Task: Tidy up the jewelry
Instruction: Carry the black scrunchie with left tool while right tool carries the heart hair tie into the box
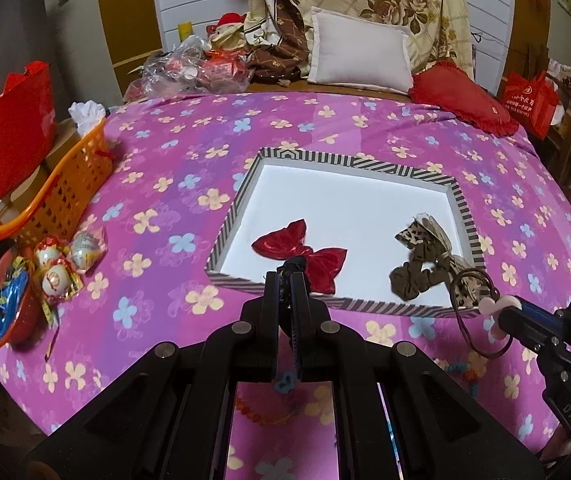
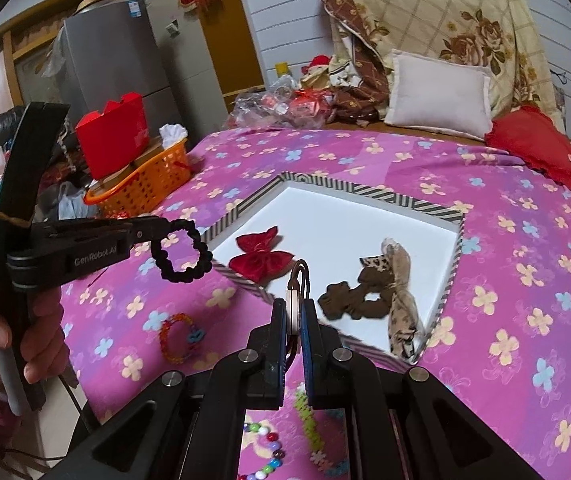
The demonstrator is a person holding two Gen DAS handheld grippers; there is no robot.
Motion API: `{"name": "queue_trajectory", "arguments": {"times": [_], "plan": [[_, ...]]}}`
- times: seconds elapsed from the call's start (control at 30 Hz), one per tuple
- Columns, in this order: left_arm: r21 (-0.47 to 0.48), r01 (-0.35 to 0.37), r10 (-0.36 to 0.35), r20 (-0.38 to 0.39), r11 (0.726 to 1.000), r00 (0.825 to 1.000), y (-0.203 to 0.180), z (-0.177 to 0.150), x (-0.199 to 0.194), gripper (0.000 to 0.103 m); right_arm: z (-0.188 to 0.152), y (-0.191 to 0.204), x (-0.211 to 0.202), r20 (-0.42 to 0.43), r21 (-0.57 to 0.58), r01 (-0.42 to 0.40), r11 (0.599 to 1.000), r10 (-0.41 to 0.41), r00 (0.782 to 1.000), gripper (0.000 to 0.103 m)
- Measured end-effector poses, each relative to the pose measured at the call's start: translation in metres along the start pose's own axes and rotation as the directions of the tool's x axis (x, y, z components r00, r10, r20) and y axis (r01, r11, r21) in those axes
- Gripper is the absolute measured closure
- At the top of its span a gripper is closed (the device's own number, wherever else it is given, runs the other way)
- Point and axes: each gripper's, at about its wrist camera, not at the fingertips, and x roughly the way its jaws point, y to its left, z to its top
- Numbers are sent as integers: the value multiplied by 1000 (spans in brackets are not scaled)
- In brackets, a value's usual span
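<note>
Baskets aside, we clenched our left gripper [image 2: 153, 236] on the black braided hair tie [image 2: 181, 251], held before the striped-rim white tray [image 1: 461, 204] so it could join the red velvet bow [image 1: 301, 254]. Our right gripper [image 2: 294, 312] pinched the brown elastic loop with its pink charm [image 1: 489, 305] beside the tray's near corner.

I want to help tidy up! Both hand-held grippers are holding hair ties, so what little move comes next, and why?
Probably carry both a bit further forward over the striped tray. The left hand-held gripper is shut on a black scrunchie still short of the tray's near edge, and the right hand-held gripper pinches a brown hair tie by its pink charm, near the red bow.
</note>
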Motion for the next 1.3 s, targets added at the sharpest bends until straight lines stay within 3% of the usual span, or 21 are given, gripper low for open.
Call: {"name": "queue_trajectory", "arguments": {"times": [0.37, 0.77, 0.97, 1.3], "plan": [[14, 5, -4, -14, 1000, 1000, -16, 13, 22, 99, 10, -22, 18, -21, 16, 23, 1000, -22, 1000, 97], [3, 36, -36, -50, 999, 998, -35, 26, 57, 99, 27, -36, 54, -46, 41, -11, 999, 12, 999, 97], [-35, 50, -53, -103, 998, 993, -38, 27, 89, 99, 27, -46, 85, -83, 71, -23, 997, 29, 996, 97], [-60, 9, -20, -190, 998, 982, -33, 12, 135, 99, 15, -77, 122, -139, 174, 0, 985, 24, 990, 97]]}}
